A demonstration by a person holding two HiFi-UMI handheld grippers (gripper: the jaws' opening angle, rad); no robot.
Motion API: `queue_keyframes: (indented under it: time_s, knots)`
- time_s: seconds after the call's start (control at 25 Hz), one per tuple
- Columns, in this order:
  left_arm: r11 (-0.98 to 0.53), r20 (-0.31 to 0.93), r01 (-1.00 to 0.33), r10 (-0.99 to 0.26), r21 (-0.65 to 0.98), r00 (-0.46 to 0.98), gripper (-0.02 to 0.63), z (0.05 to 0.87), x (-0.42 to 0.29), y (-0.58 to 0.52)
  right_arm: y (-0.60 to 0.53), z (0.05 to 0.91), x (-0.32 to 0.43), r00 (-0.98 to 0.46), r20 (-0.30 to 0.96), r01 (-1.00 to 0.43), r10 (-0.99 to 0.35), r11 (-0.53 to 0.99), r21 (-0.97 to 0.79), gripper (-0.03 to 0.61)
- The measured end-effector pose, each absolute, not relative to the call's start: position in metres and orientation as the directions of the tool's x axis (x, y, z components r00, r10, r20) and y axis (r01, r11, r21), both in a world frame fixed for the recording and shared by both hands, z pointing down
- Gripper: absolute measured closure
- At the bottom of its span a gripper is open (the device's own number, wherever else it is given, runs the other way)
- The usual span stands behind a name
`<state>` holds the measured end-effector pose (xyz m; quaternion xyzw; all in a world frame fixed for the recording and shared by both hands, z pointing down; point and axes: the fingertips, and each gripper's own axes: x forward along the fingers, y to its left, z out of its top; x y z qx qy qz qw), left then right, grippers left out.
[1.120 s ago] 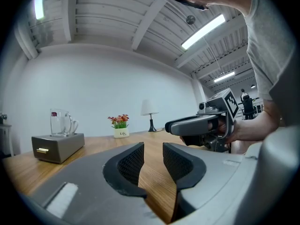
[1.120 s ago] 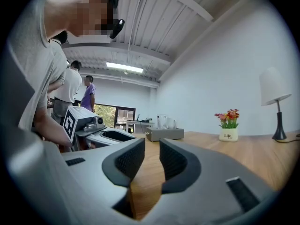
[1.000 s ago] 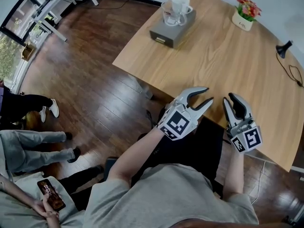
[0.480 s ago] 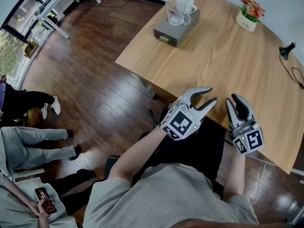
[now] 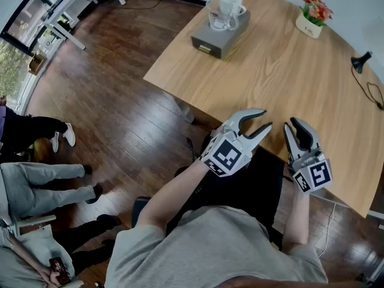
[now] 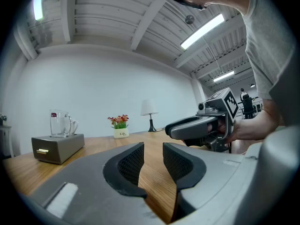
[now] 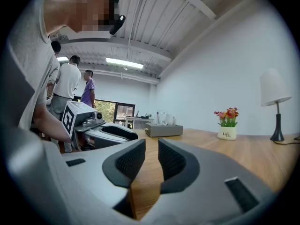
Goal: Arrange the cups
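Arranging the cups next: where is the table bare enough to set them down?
The wide middle of the table, between box, flower pot, left gripper and right gripper, is bare. The box top is crowded with glass and mug; lamp and cable take the right edge.

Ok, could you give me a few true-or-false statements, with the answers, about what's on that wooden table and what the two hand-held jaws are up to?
1. A glass mug and a white mug stand on the grey box. True.
2. The left gripper holds a cup. False: its jaws are apart with nothing between them.
3. A flower pot stands on the table. True.
4. The right gripper touches the grey box. False: it is at the table's near edge, well apart from the box, with nothing between its jaws.
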<state>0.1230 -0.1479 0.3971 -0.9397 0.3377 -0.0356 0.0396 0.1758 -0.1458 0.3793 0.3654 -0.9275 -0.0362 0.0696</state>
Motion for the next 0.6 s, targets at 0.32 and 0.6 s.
queue_keyframes:
  time_s: [0.32,0.6]
  knots:
    - [-0.770,0.037,-0.631,-0.636,-0.095,0.771,0.492,0.3966,0.1225,-0.1469,-0.1448,0.3799,0.1752,-0.723,0.108,-0.672,-0.682,0.731,0.118,0.491]
    - [-0.770,0.039,-0.631,-0.636,-0.094,0.771,0.493,0.3969,0.1228,-0.1470,-0.1451,0.3806,0.1754,-0.725,0.110,-0.670,-0.680,0.733,0.116,0.491]
